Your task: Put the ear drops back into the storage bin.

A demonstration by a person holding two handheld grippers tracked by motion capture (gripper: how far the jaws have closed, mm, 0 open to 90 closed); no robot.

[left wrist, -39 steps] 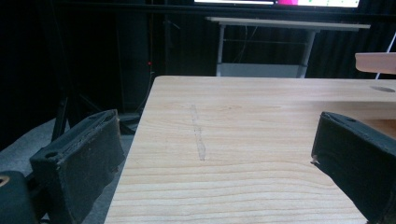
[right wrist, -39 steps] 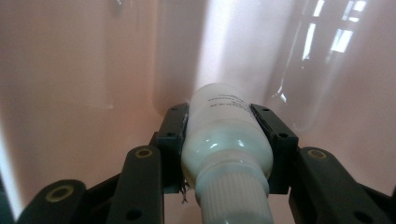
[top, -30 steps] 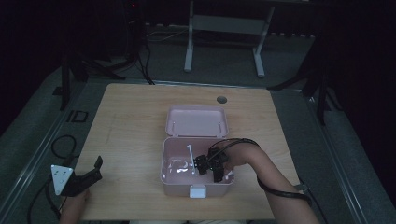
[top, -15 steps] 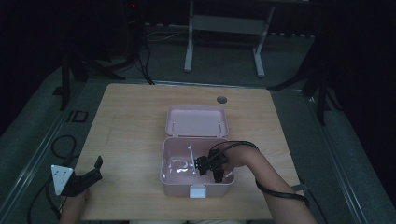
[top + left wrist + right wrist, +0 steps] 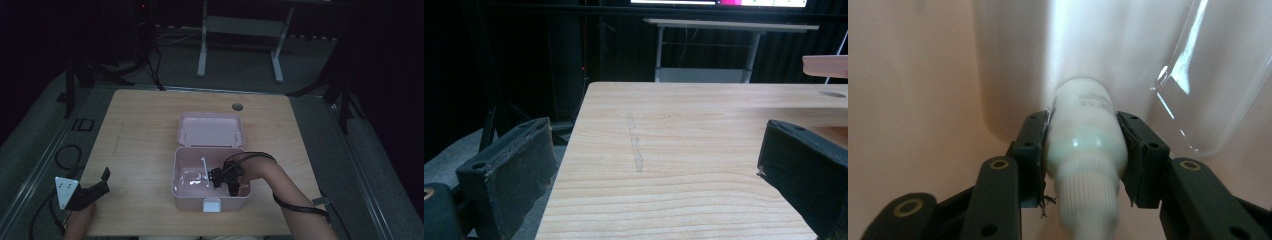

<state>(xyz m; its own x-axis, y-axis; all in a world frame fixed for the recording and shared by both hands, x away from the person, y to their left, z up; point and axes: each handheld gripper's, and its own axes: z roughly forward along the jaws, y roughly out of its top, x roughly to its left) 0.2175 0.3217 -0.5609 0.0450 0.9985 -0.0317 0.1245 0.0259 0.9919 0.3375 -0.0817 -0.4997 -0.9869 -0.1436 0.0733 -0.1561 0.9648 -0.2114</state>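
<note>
An open pink box (image 5: 175,170) stands mid-table, its lid (image 5: 211,129) lying back behind it. My right gripper (image 5: 217,179) reaches down into the box from the right. In the right gripper view this gripper (image 5: 1087,137) is shut on a white bottle (image 5: 1082,112) just above its ribbed cap, both pads pressing its sides, though the jaws have just eased open a touch. The bottle's far end rests against the pink box wall (image 5: 923,75). My left gripper (image 5: 101,181) sits at the table's front left corner, open (image 5: 654,155) over bare wood.
A clear plastic piece (image 5: 1208,95) lies in the box beside the bottle, and a thin white stick (image 5: 204,166) rests on the box floor. The wooden table (image 5: 140,130) has a cable hole (image 5: 237,106) at the back. Cables run over the floor at left.
The right gripper has shifted slightly left inside the box with the bottle. The left gripper has stayed put.
</note>
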